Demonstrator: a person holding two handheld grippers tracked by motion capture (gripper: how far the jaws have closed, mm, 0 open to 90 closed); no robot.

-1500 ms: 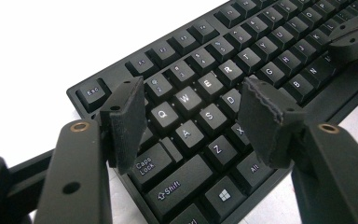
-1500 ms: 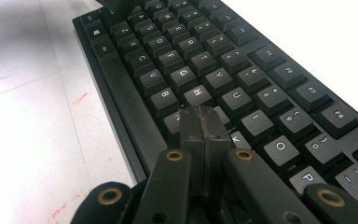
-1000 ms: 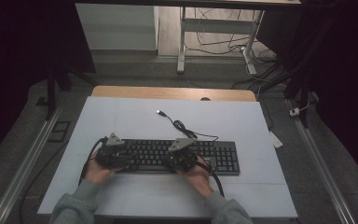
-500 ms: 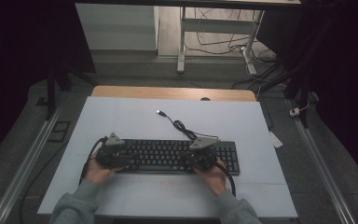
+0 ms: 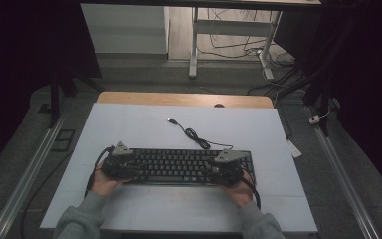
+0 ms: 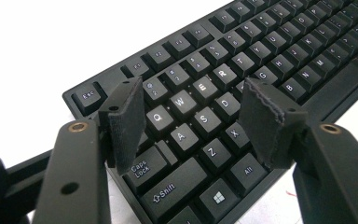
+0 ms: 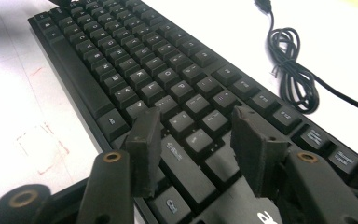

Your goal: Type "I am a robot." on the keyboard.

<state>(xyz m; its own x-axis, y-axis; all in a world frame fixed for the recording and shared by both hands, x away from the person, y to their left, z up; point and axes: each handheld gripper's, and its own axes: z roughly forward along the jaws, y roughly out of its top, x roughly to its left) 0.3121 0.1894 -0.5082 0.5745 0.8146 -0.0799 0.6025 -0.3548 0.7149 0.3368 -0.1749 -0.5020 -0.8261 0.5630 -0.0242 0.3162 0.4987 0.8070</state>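
Black keyboard (image 5: 179,167) lies flat on the white desk (image 5: 144,127), long side parallel to the near edge, in the near half of the desk and roughly centred left to right. Its cable (image 5: 196,137) runs from the back edge, loops in a small coil behind the keyboard, and ends in a USB plug (image 5: 170,120) lying loose toward the middle of the desk.

Left gripper (image 5: 120,167) sits over the keyboard's left end, held by the left hand (image 5: 102,181). In the left gripper view its jaws are spread apart with nothing between them, hanging above the Q/A/S/Z key area, with Caps Lock and Shift below the left jaw. Cannot tell if the pads touch the keycaps.

Right gripper (image 5: 225,172) sits over the keyboard's right end, held by the right hand (image 5: 241,191). In the right gripper view its jaws are likewise parted and empty, above the keys near the right end of the main key block, and the coiled cable (image 7: 293,70) lies on the desk beyond the keyboard's back edge.

Grey sleeves come in from the near edge. Faint red marks (image 7: 39,140) show on the desk surface just in front of the keyboard. A strip of wooden tabletop (image 5: 184,99) shows at the desk's far edge.
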